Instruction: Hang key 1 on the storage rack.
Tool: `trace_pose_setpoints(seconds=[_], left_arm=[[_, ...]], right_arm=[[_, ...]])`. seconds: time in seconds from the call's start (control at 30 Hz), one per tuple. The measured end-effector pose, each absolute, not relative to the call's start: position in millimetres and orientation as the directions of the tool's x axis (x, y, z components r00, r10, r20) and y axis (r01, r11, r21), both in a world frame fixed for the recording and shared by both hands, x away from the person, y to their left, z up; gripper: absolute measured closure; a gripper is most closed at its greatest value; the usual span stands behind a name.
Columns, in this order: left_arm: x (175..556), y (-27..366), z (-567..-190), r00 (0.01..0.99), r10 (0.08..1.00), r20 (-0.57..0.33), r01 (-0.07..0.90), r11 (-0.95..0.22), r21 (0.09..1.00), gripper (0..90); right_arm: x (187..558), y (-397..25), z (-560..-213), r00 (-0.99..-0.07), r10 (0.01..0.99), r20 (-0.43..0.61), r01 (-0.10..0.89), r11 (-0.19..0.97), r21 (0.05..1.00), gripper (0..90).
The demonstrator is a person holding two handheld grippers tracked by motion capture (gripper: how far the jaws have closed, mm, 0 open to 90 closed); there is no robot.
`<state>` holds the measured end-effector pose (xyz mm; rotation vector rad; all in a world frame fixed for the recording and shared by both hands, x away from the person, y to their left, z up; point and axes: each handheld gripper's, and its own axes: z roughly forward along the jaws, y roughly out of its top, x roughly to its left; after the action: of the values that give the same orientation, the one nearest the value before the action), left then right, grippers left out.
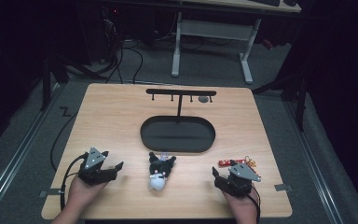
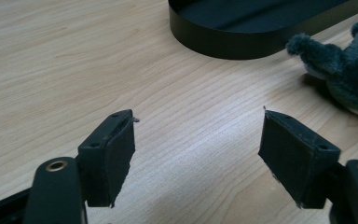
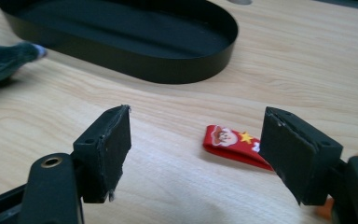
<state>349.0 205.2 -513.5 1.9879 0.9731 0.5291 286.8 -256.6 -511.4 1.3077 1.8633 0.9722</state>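
Lab: dark room, cables (image 1: 121, 56) on floor, desk frame (image 1: 212, 32).

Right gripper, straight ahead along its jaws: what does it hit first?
Likely the red strap, lying just ahead and slightly toward one jaw of the open right gripper. If it passes beside that, the black oval tray comes next. Depth is hard to judge here.

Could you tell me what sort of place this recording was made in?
Probably a lab or workshop set up for recording. A wooden table stands on grey carpet, cables trail across the floor behind it, and a white-legged desk sits beyond in a dark room.
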Motion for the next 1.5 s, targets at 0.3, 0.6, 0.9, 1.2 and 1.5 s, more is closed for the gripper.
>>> trace_pose_setpoints(seconds=[0.3, 0.6, 0.9, 1.2, 1.5], left_arm=[[348.3, 207.0, -511.1, 0.629, 0.777, -0.025, 0.445, -0.334, 0.831, 33.9], [344.9, 208.5, -511.1, 0.627, 0.779, 0.002, 0.434, -0.352, 0.829, 32.1], [345.7, 197.5, -514.5, 0.665, 0.744, 0.067, 0.383, -0.417, 0.825, 30.9], [341.3, 185.5, -513.9, 0.693, 0.712, 0.111, 0.343, -0.461, 0.818, 29.0], [346.8, 183.0, -512.5, 0.702, 0.709, 0.067, 0.364, -0.437, 0.822, 28.4]], right_arm=[[293.2, -239.9, -517.4, -0.255, 0.954, -0.157, 0.477, 0.265, 0.838, 33.9], [291.2, -236.6, -512.5, -0.297, 0.939, -0.174, 0.544, 0.317, 0.777, 39.0], [293.1, -234.4, -507.8, -0.322, 0.937, -0.139, 0.663, 0.328, 0.673, 40.4], [302.7, -231.8, -496.4, -0.336, 0.933, -0.126, 0.71, 0.339, 0.617, 41.0], [306.2, -229.5, -486.7, -0.353, 0.928, -0.115, 0.764, 0.357, 0.537, 43.8]])
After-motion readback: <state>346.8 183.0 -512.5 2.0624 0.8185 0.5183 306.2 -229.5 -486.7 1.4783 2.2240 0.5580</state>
